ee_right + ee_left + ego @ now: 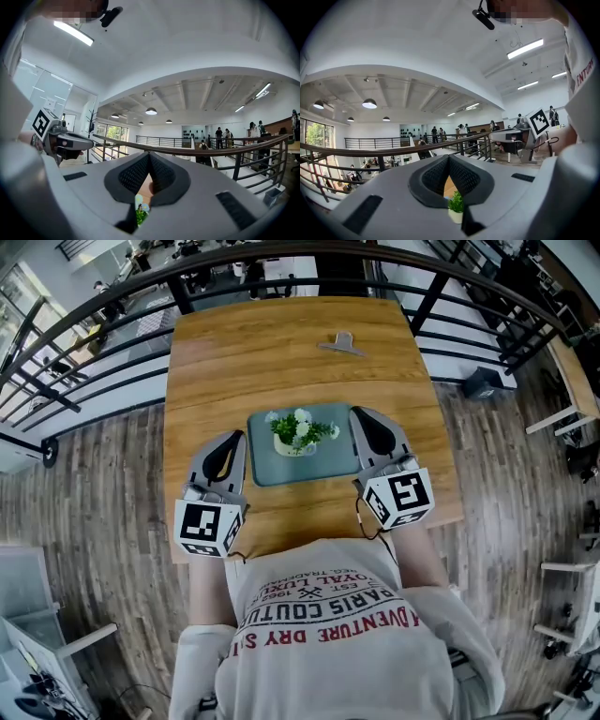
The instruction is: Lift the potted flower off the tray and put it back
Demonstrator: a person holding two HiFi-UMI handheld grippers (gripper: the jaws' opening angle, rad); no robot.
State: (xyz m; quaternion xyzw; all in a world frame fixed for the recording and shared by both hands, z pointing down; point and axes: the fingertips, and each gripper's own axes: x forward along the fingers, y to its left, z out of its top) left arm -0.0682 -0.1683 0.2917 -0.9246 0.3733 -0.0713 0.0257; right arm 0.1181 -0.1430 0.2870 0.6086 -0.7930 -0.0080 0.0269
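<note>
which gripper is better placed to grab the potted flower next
Left, narrowly. The potted flower sits slightly left of centre on the tray, so the left gripper is a touch nearer. The right gripper flanks the other side; both are shut.

We are on an upper gallery of a large, open public interior, seemingly an open-plan office or study building. A wooden table [281, 343] stands on a wood-plank floor [103, 484], pushed up against a dark metal railing [356, 152] that curves around an open drop. Across that drop we see another railed level where several people [434, 133] stand. The ceiling is white and stepped, hung with round pendant lamps [369, 103] and long strip lights [525, 48]. A tall window [314, 134] shows green outside, and a coat stand [90, 121] stands by glass partitions. Beyond the railing there is more furniture, too small for us to identify.
</note>
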